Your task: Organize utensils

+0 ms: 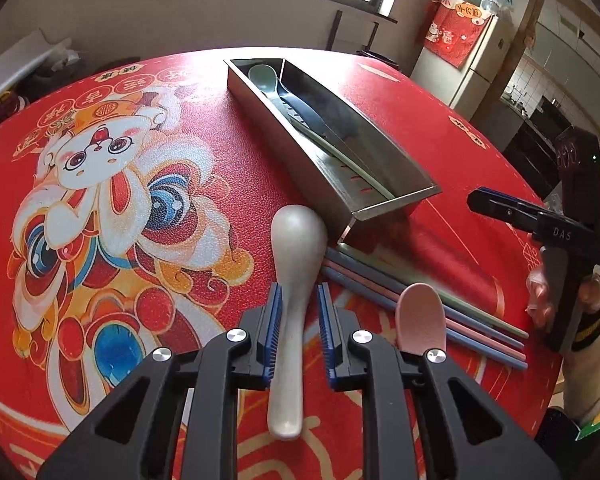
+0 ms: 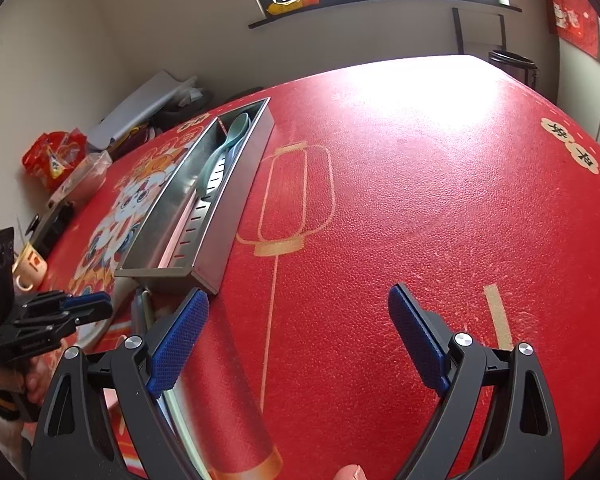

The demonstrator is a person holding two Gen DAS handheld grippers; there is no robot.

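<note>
- Left gripper (image 1: 299, 332): its pads are seen flanking the white spoon (image 1: 294, 280) handle, narrow gaps visible on both sides; a slip is judged possible if lifted before closure.
- White spoon: bowl toward 12 o'clock, near the steel tray (image 1: 396, 200).
- Right gripper (image 2: 298, 336): jaws spread wide, nothing held, the tray at 11 o'clock.

Spoon (image 1: 296, 300) lies near the tray (image 1: 300, 152); chopsticks (image 1: 420, 304) to its right; another spoon (image 1: 266, 78) inside the tray.
</note>
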